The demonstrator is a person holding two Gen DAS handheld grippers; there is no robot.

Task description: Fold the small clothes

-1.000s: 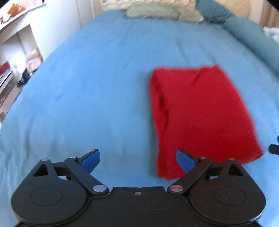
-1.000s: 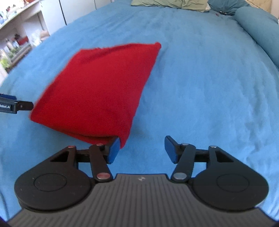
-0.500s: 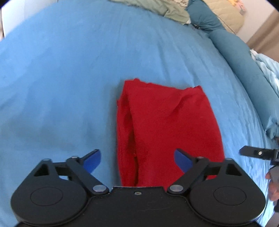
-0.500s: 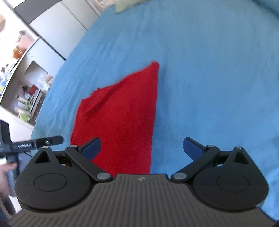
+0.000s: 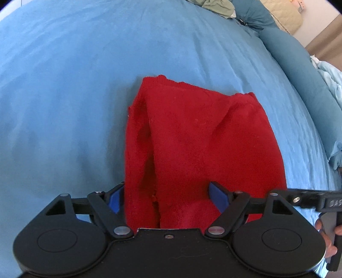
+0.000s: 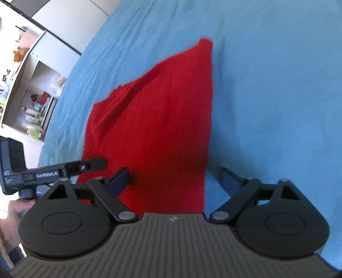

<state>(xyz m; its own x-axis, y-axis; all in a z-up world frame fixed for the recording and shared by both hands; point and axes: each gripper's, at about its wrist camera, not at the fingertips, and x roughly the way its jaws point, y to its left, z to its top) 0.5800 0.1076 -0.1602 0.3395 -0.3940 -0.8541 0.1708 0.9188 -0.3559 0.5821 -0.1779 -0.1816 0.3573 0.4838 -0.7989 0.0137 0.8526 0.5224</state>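
Note:
A small red garment (image 5: 198,145) lies folded on the blue bed cover, with a loose fold along its left side. My left gripper (image 5: 166,197) is open and its fingers straddle the garment's near left edge, just above the cloth. In the right wrist view the garment (image 6: 162,119) runs away from me to a pointed far corner. My right gripper (image 6: 175,178) is open and straddles the garment's near right edge. Neither gripper holds the cloth. The left gripper's body (image 6: 53,171) shows at the left of the right wrist view.
The blue bed cover (image 5: 74,85) spreads wide on all sides. Teal pillows (image 5: 299,64) and a green cloth (image 5: 215,6) lie at the bed's far right. White shelves with small items (image 6: 27,89) stand beyond the bed's left edge.
Both grippers have swung over the garment's near edge and come closer to it. The right gripper has opened wider. The garment itself has stayed put.

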